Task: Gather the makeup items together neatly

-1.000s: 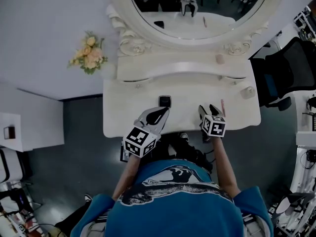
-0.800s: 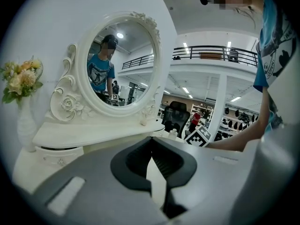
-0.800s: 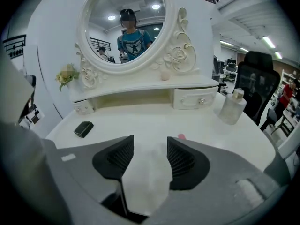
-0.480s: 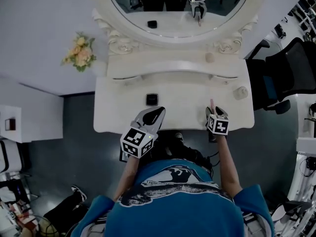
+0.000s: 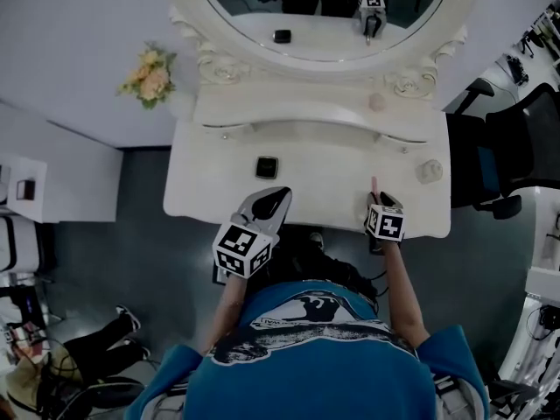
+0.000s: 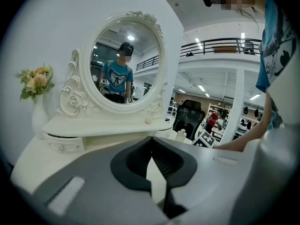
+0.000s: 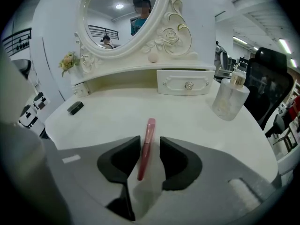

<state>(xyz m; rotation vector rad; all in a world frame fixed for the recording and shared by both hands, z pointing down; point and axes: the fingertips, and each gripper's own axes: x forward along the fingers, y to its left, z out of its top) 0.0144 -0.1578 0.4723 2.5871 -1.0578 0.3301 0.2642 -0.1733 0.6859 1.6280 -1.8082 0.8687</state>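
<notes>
A slim pink lip-gloss tube (image 7: 146,144) lies on the white dressing table (image 5: 324,160), near its front right. My right gripper (image 7: 150,139) straddles the tube's near end. Its jaws have just been closing, and a gap still shows on the tube's right side. In the head view the tube's tip (image 5: 374,185) pokes out past the right gripper (image 5: 377,199). A black compact (image 5: 267,167) sits left of centre, just beyond my left gripper (image 5: 282,192), which is shut and empty (image 6: 151,139). A clear bottle (image 7: 229,97) stands at the right edge.
A small pink ball (image 5: 376,101) rests on the raised shelf under the oval mirror (image 5: 324,7). A vase of flowers (image 5: 150,75) stands at the shelf's left end. A black office chair (image 5: 507,156) is beside the table's right edge.
My right gripper slid right and forward from beside the pink tube until its jaws straddle it, and the jaws narrowed. The left gripper crept forward a little toward the compact.
</notes>
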